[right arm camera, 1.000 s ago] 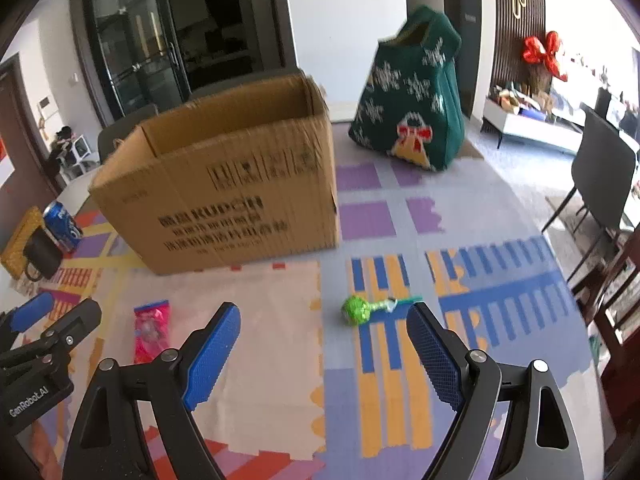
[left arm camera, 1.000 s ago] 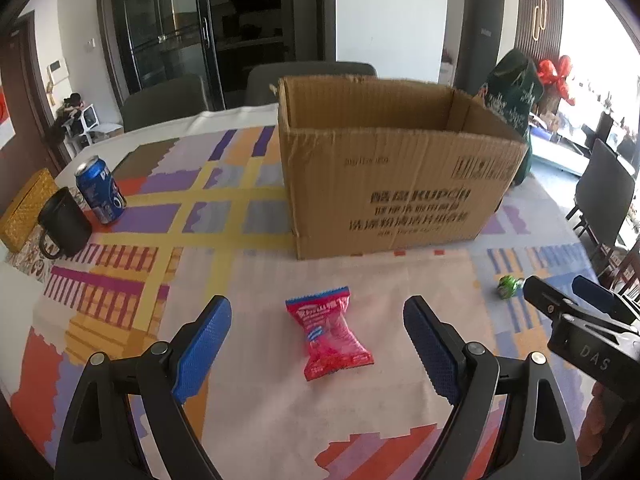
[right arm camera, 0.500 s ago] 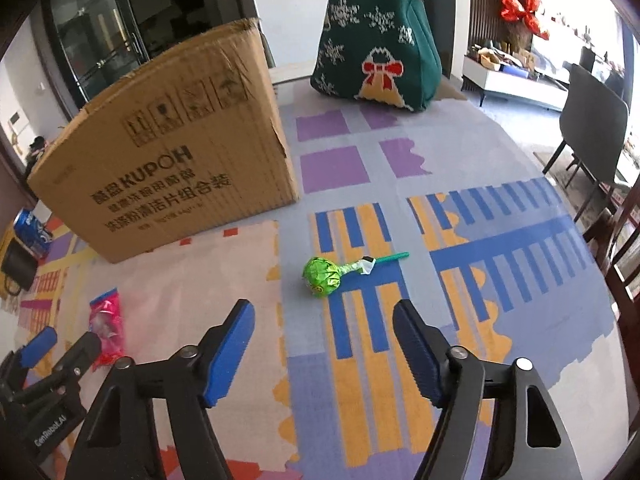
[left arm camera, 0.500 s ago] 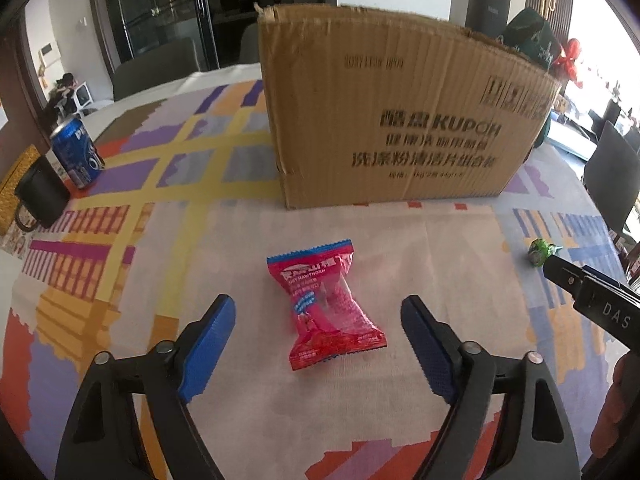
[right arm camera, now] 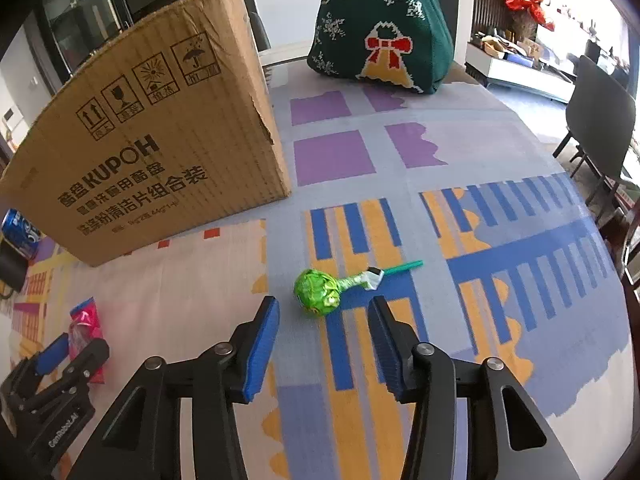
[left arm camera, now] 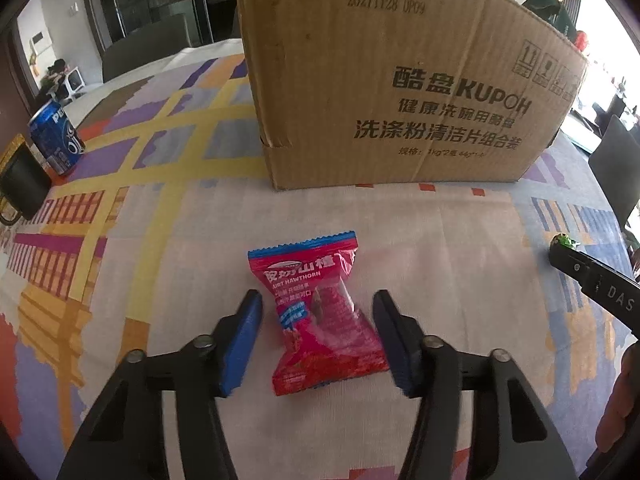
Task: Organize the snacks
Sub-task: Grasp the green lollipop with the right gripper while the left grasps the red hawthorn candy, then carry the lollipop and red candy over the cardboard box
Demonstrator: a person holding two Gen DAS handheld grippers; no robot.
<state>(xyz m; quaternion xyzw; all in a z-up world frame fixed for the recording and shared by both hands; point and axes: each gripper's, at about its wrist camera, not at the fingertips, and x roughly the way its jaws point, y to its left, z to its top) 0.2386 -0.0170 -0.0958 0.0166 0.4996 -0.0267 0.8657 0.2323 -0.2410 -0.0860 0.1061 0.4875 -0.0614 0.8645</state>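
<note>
1. The left gripper (left arm camera: 318, 336) is low over the counter (left arm camera: 440, 232), its jaws partly open on either side of a red packet (left arm camera: 320, 320). The right pad looks to be at the packet's edge; the left pad stands a little apart. Nothing is gripped.
2. The packet lies flat on the pale patch of the patterned cloth, its blue-edged end pointing toward the box (left arm camera: 400, 92), which stands farther back.
3. The right gripper (right arm camera: 322, 344) has its jaws partly open and empty. A green lollipop (right arm camera: 318, 292) lies on the cloth just ahead of the gap between the pads, nearer the right pad, touching neither.
4. The lollipop's stick (right arm camera: 404, 267) points away to the right, over the blue and orange stripes.
5. In the right wrist view the left gripper (right arm camera: 76, 348) shows at lower left with the packet (right arm camera: 86, 328) between its fingers.
6. A blue can (left arm camera: 56, 144) and a black mug (left arm camera: 22, 184) stand at the counter's left edge, well apart from the packet.
7. A green knitted bag (right arm camera: 384, 28) sits behind and to the right of the box (right arm camera: 160, 140).
</note>
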